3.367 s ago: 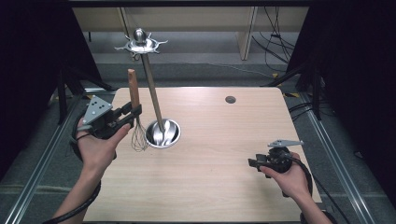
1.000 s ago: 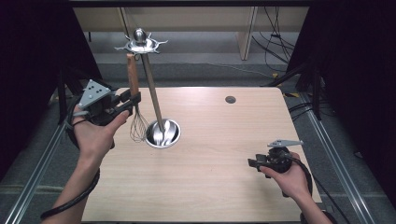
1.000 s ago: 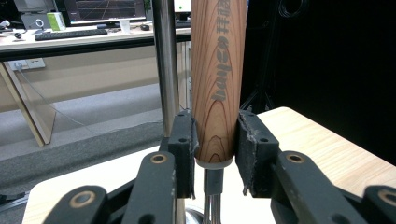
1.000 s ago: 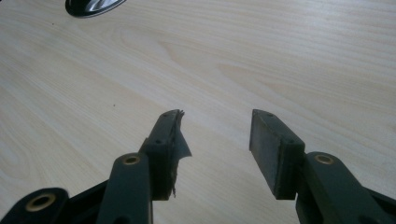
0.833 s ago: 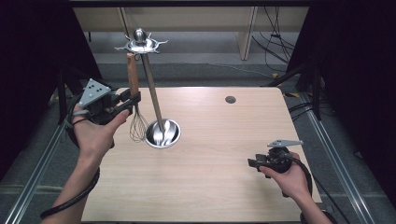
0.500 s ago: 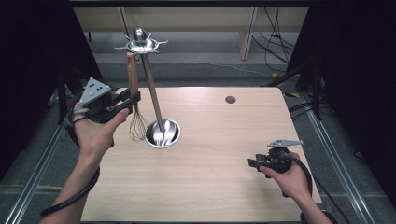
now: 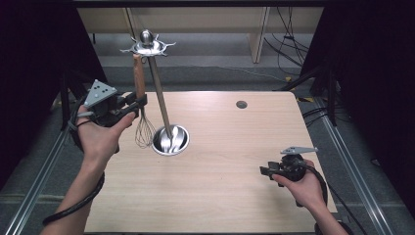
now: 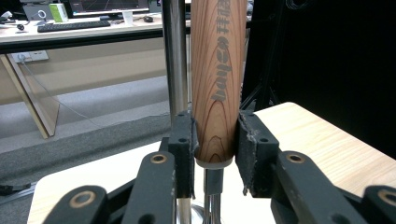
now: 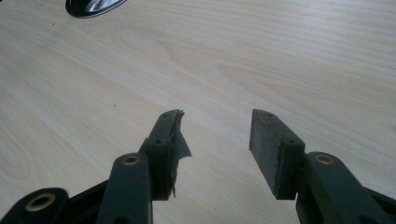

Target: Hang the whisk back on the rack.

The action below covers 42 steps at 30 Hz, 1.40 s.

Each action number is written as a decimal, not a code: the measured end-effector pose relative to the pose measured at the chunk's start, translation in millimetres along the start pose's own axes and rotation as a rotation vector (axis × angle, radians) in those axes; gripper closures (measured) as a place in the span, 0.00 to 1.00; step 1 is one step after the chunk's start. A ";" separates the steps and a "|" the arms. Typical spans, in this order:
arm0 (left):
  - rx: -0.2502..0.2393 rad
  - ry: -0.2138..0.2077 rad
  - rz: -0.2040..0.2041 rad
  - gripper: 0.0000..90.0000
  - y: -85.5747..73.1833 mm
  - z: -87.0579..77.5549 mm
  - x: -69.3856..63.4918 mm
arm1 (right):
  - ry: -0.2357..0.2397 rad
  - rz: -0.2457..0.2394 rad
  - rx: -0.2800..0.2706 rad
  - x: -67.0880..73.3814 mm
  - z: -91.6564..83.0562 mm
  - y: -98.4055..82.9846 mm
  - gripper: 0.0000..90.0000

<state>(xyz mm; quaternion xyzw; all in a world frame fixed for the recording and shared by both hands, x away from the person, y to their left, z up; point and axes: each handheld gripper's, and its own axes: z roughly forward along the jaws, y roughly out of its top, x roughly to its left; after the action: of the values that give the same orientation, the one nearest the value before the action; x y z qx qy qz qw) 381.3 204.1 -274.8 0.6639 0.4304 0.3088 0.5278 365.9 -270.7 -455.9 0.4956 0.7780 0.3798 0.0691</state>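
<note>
Holding a wooden-handled whisk [image 7: 140, 105] upright beside the steel pole of the utensil stand [image 7: 159, 90], left gripper [image 7: 133, 104] clamped on the lower end of the handle, jaws pressing the wood from both sides in the left gripper view [image 8: 214, 135], with the pole [image 8: 174, 56] just behind and to the left of the handle. Long axis of the whisk near vertical and roughly parallel to the slightly tilted pole; handle top close under the stand's hooked crown [image 7: 145, 47], wire loops [image 7: 144, 133] hanging just left of the stand's round base dish [image 7: 170, 140], seemingly clear of the table. Probably a hanging or unhooking move at the crown; whether the handle tip is on a hook, impossible to tell. Left hand plainly the nearer one. Right gripper [image 7: 265, 171] well away from the stand toward the near right corner, resting low over bare wood, jaws spread wide and empty [image 9: 215, 144]. Pale wooden table [image 7: 235, 196], otherwise uncluttered apart from a small dark hole [image 7: 241, 104] beyond the stand. Dark curtains to either side, grey floor and cables behind.
</note>
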 end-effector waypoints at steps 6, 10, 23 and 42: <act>0.003 0.003 -0.003 0.76 0.8 1.2 0.8 | -0.001 -0.004 -0.003 -0.1 -0.2 -0.1 0.60; 0.006 0.005 -0.002 0.76 1.2 2.7 1.5 | 0.000 -0.003 -0.002 -0.2 -0.2 0.1 0.60; 0.017 0.014 -0.007 0.76 2.2 7.1 4.1 | -0.001 0.000 -0.001 0.0 -0.3 0.1 0.60; 0.033 0.021 -0.007 0.76 4.1 15.9 5.2 | 0.000 -0.005 -0.001 -0.3 -0.2 0.0 0.60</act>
<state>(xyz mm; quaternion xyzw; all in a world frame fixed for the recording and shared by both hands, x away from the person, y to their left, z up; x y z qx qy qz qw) 398.3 201.6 -275.0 0.6676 0.4433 0.3070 0.5134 366.0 -271.0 -455.9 0.4937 0.7790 0.3801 0.0705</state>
